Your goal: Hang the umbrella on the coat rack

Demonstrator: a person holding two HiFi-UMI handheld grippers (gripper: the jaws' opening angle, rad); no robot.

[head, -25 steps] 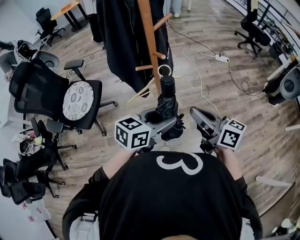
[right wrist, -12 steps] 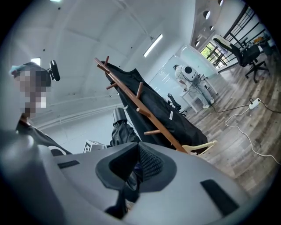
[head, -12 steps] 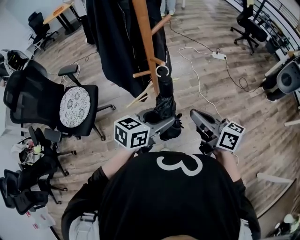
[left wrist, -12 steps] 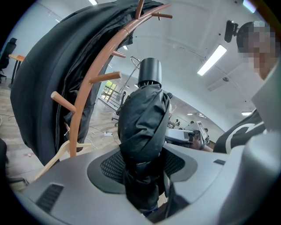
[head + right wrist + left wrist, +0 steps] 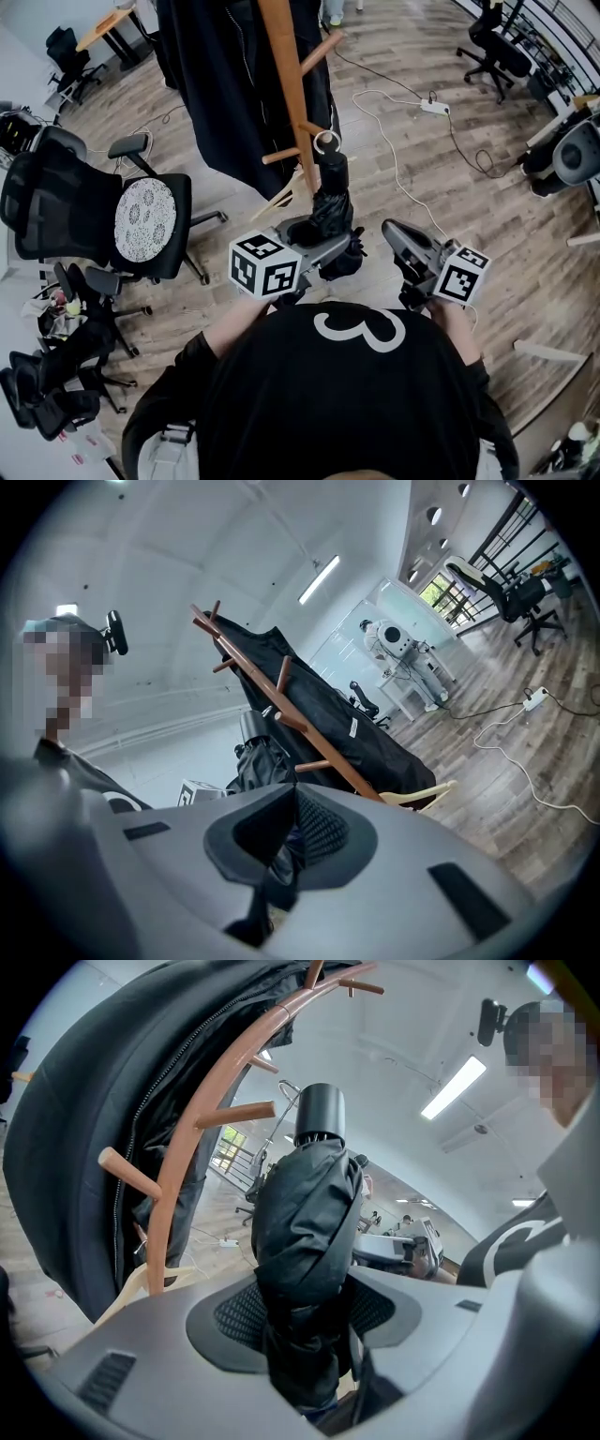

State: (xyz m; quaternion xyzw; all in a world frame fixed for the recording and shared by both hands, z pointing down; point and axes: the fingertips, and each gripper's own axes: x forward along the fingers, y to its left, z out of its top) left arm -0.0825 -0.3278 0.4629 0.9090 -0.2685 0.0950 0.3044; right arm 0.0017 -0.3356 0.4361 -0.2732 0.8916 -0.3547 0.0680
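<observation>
a: left gripper (image 5: 323, 247)?
b: jaws wide, clamped on the one umbrella (image 5: 333, 199), upright just beside the one rack (image 5: 286, 84).
a: right gripper (image 5: 390, 229)?
b: jaws together, holding nothing.

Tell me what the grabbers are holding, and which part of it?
The left gripper is shut on the folded black umbrella, around its wrapped fabric part, with the handle end pointing up. The right gripper holds nothing.
</observation>
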